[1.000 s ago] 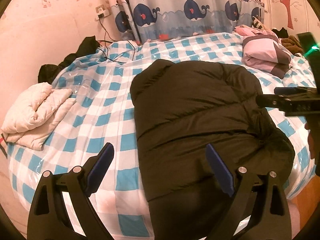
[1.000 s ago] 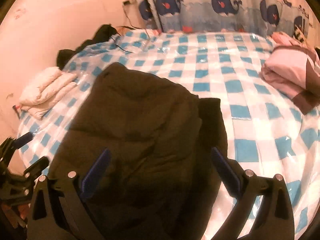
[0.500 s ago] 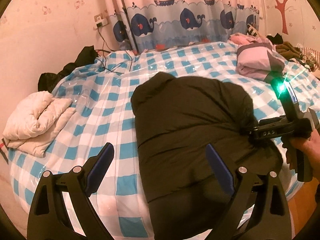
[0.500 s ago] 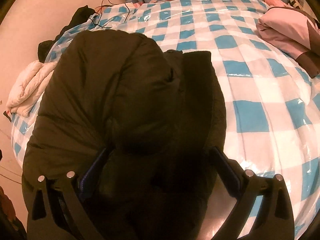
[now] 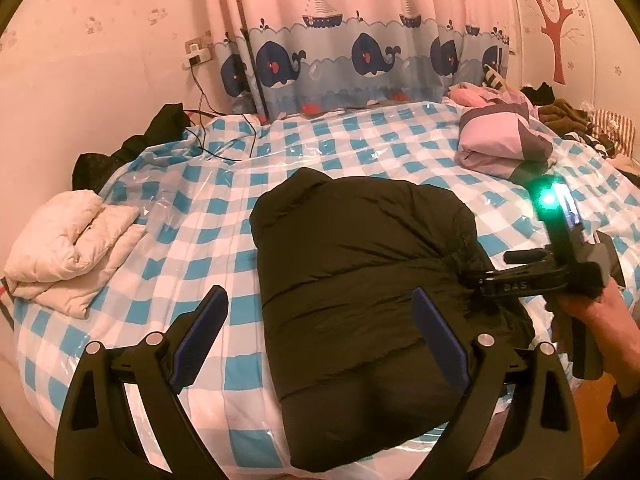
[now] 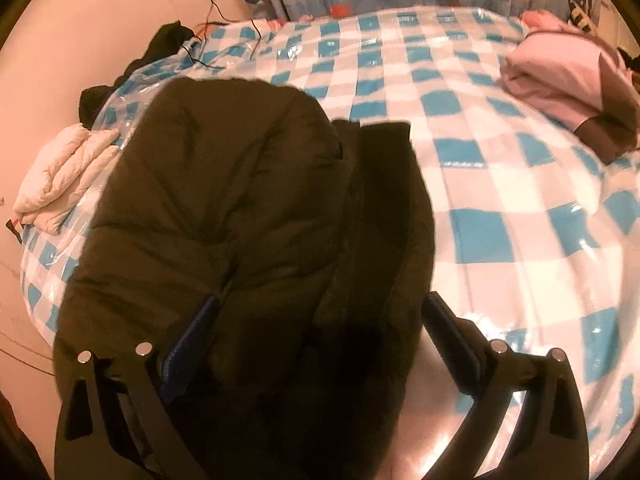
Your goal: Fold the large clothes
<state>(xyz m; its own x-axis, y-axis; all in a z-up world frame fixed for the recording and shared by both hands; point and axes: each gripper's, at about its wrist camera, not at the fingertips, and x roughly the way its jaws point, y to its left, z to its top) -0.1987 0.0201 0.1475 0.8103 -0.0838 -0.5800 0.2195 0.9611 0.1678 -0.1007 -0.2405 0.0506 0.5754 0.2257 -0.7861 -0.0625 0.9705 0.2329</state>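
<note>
Black jacket (image 5: 360, 280) on checked bed (image 5: 200, 216); left gripper (image 5: 320, 338) fingers wide, empty; right gripper (image 6: 320, 340) fingers wide astride jacket's right edge

One legible marking found: pale letters reading "DAS" on the black body of the right gripper (image 5: 472, 276), seen from the left wrist view. Any characters beyond these are too small to read. No other text, numbers or brand labels can be read in either view.
</note>
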